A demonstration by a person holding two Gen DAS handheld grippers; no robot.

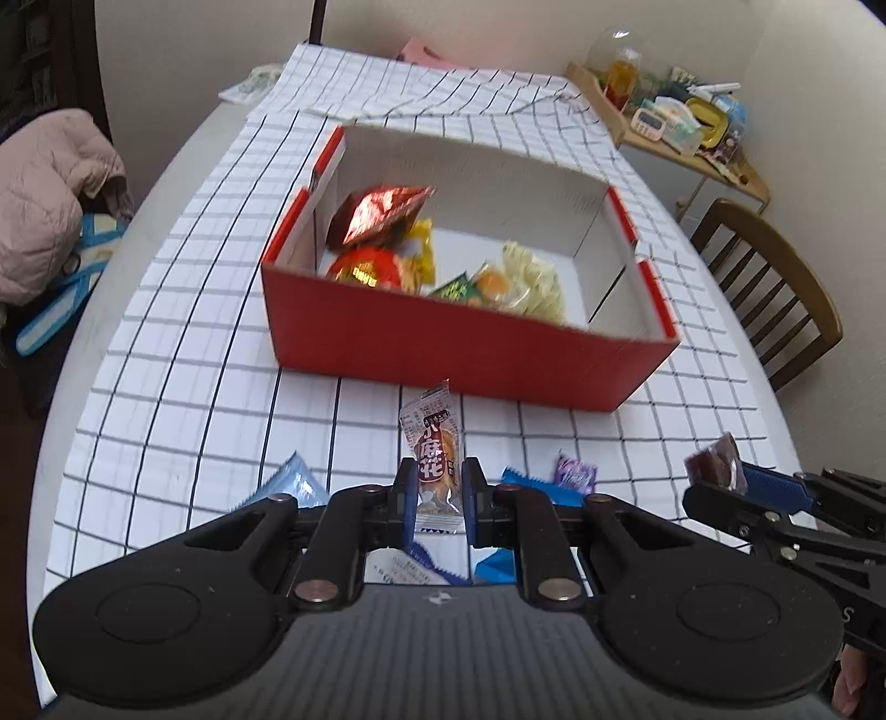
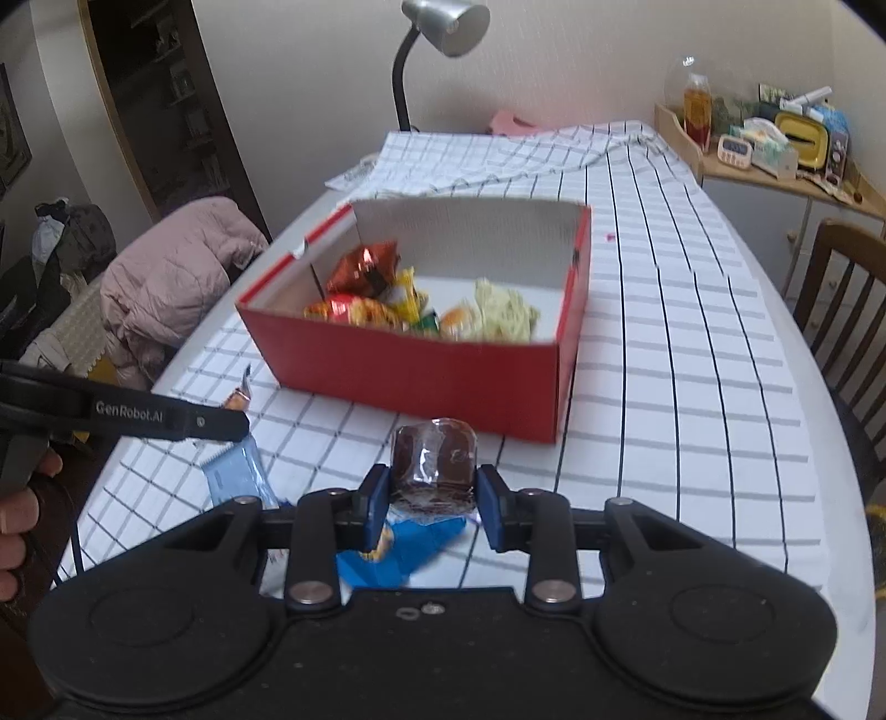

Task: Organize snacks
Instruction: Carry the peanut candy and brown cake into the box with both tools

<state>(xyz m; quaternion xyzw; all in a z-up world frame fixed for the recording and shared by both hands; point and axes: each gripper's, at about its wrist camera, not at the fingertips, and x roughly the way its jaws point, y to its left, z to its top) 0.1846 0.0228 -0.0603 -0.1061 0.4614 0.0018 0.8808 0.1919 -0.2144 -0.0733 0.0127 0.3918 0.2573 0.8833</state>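
Note:
A red cardboard box with a white inside stands on the checked tablecloth and holds several wrapped snacks. My left gripper is shut on a clear twist-snack packet with brown lettering, held above the cloth in front of the box. My right gripper is shut on a brown cake in clear wrap, also in front of the box; it shows at the right of the left wrist view. Loose snacks lie on the cloth below: a light blue packet, a purple one, blue ones.
The round table carries a checked cloth. A wooden chair stands at the right, a cluttered wooden shelf behind it. A pink jacket lies at the left. A desk lamp stands at the far edge.

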